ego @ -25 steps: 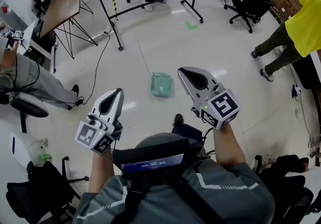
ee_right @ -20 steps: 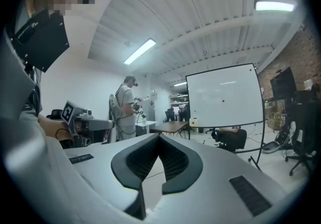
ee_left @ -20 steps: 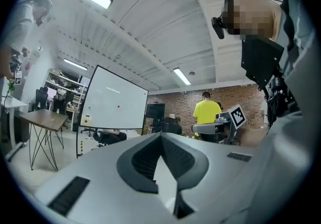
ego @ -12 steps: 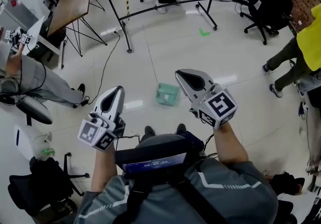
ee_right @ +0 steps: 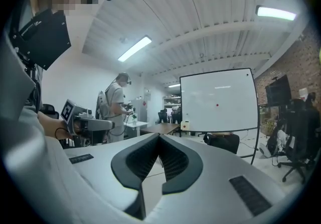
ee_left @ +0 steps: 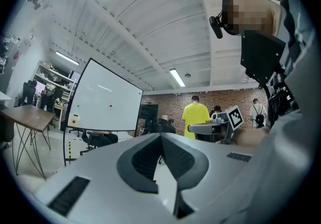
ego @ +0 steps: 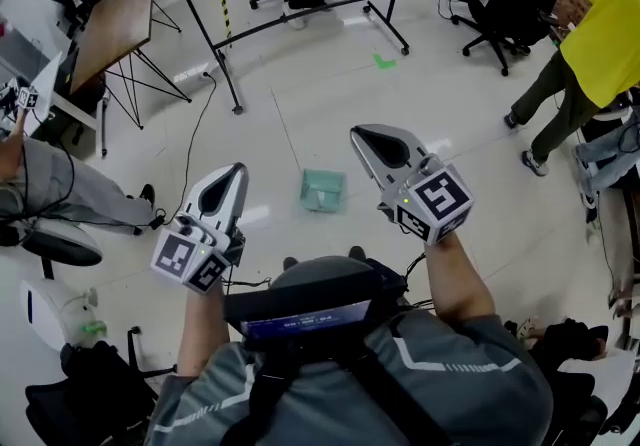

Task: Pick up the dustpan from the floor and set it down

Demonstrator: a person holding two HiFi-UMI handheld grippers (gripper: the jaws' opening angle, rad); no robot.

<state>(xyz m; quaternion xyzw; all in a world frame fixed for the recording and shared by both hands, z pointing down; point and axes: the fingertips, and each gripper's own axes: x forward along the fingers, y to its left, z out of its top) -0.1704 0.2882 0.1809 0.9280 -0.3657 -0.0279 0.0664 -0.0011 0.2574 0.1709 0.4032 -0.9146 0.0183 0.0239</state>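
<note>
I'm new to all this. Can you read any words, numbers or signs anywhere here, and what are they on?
No text here can be read.
Chest screen: pale characters, too blurred to read.
Cubes on left gripper and right gripper: black-and-white square patterns, no letters.
Whiteboard: small dots, no writing.
Floor mark: green, no letters.

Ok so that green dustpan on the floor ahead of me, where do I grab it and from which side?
The dustpan lies flat on the floor, seemingly open side up, so its thin rim is probably the best hold. Come down from above with the right hand-held gripper, jaws opened first and astride the near edge. No handle shows clearly.
</note>
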